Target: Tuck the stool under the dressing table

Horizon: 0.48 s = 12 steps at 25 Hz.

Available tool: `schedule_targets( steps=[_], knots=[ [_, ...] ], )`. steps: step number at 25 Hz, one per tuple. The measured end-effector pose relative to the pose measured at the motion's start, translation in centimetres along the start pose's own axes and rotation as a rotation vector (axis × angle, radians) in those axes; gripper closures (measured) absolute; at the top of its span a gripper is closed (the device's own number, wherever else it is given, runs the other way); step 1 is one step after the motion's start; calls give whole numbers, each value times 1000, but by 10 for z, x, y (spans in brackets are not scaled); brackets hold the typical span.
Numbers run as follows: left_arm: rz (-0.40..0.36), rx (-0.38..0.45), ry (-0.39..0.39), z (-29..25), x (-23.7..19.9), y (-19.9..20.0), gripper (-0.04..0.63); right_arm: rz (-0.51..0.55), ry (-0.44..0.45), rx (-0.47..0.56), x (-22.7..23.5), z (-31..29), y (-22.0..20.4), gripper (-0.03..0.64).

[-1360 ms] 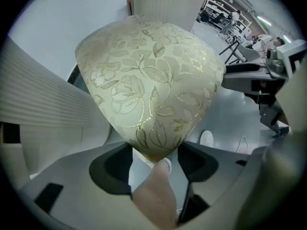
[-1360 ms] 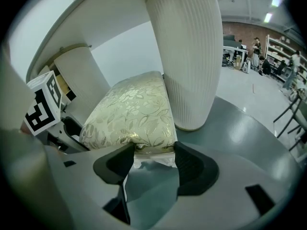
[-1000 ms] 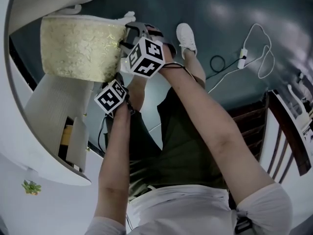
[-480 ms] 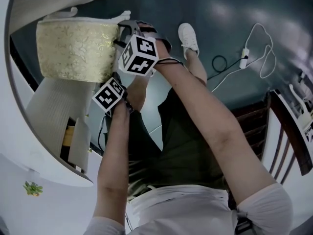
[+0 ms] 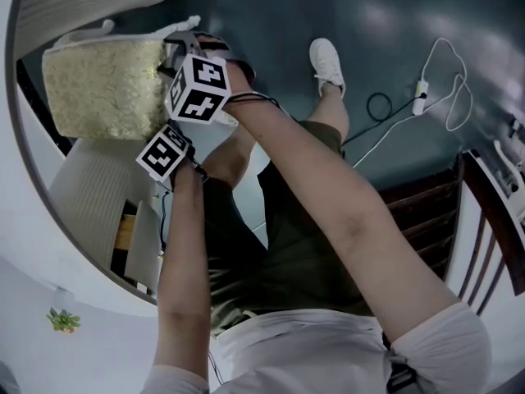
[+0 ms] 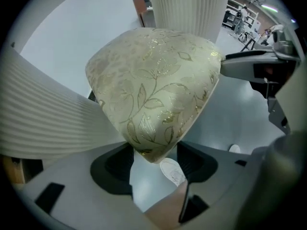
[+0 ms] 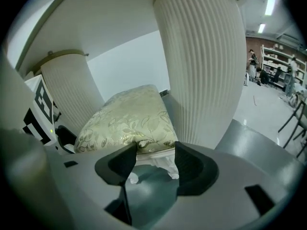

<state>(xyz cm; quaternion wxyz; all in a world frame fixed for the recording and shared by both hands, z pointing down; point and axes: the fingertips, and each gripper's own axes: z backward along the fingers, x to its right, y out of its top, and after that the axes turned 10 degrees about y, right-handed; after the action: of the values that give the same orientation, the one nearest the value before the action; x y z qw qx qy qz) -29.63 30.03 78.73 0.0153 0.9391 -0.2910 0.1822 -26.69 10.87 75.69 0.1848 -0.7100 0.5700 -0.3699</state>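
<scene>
You're pushing the stool (image 5: pixel 98 89) in under the dressing table (image 5: pixel 33 245), between its ribbed legs (image 7: pixel 201 61).
Your left gripper (image 6: pixel 153 151) is clamping the cushion corner (image 6: pixel 153 104), jaws just been easing wider; right gripper (image 7: pixel 154 150) is clamping the seat rim (image 7: pixel 156 153). That corner grip risks slipping, skewing the stool into a leg.

dark glossy floor (image 5: pixel 394 31), white cable (image 5: pixel 447 80) lying on it, dark wooden chair (image 5: pixel 484 220) at right, ceiling strip lights (image 7: pixel 271 4), distant shelving (image 7: pixel 278 61)

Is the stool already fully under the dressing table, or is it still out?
Mostly out: in the head view, nearly the whole cushion of the stool shows beyond the edge of the dressing table top.
</scene>
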Motion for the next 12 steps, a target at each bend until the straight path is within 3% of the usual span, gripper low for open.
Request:
schedule_targets(
  steps=[3, 7, 12],
  knots=[
    [6, 24, 10, -6, -9, 16, 311, -31, -4, 27, 5, -13, 14, 382],
    [9, 56, 27, -13, -25, 36, 310, -68, -5, 73, 1, -31, 35, 459],
    [16, 64, 37, -19, -31, 49, 307, -112, 8, 100, 4, -44, 44, 486]
  ],
)
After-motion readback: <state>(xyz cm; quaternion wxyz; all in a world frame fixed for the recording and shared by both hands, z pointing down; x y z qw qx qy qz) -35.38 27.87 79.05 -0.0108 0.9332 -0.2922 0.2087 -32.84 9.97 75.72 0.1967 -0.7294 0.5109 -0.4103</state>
